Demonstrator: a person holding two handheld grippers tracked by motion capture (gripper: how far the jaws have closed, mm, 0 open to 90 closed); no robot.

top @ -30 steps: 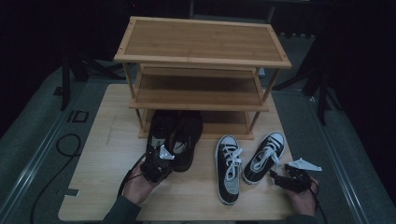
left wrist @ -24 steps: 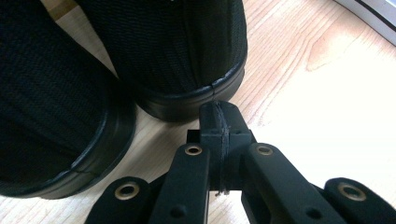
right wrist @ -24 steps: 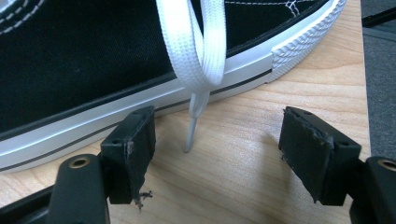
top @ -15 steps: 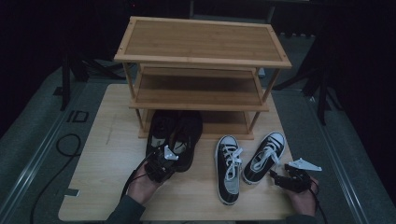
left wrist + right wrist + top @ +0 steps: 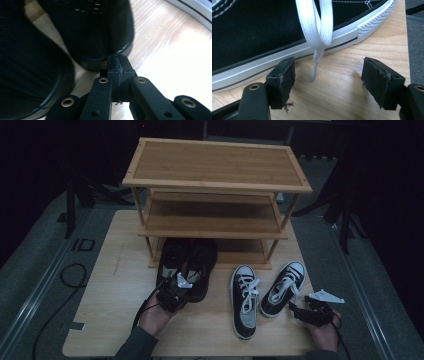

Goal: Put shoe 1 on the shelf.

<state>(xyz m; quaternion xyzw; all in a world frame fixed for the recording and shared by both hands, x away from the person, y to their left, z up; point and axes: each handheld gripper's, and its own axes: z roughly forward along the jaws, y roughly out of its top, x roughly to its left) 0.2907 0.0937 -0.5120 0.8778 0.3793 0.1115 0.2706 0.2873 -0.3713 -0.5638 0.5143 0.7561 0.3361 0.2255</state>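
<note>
My left gripper [image 5: 173, 294] sits at the heels of the black shoes [image 5: 189, 265], which lie side by side on the table [image 5: 115, 290] with their toes under the bottom shelf of the wooden rack [image 5: 215, 185]. In the left gripper view its jaws are pressed together, pad against pad, with nothing between them, and the tips stand just at the heel edge of the right-hand black shoe [image 5: 100, 32]; whether they touch it I cannot tell. The other black shoe [image 5: 27, 75] lies close on the left of that view

My right gripper [image 5: 311, 312] rests near the table's front right corner, just beside the heel of the right sneaker [image 5: 283, 288]. Its jaws are spread wide and hold nothing. In the right gripper view they point at the white sole [image 5: 287, 60] of that sneaker, and a loop of white lace [image 5: 318, 25] hangs down over the sole, its tip reaching the wood between the two pads, touching neither

The left sneaker [image 5: 245, 300] lies beside its mate, between the two pairs, toe toward me
</note>
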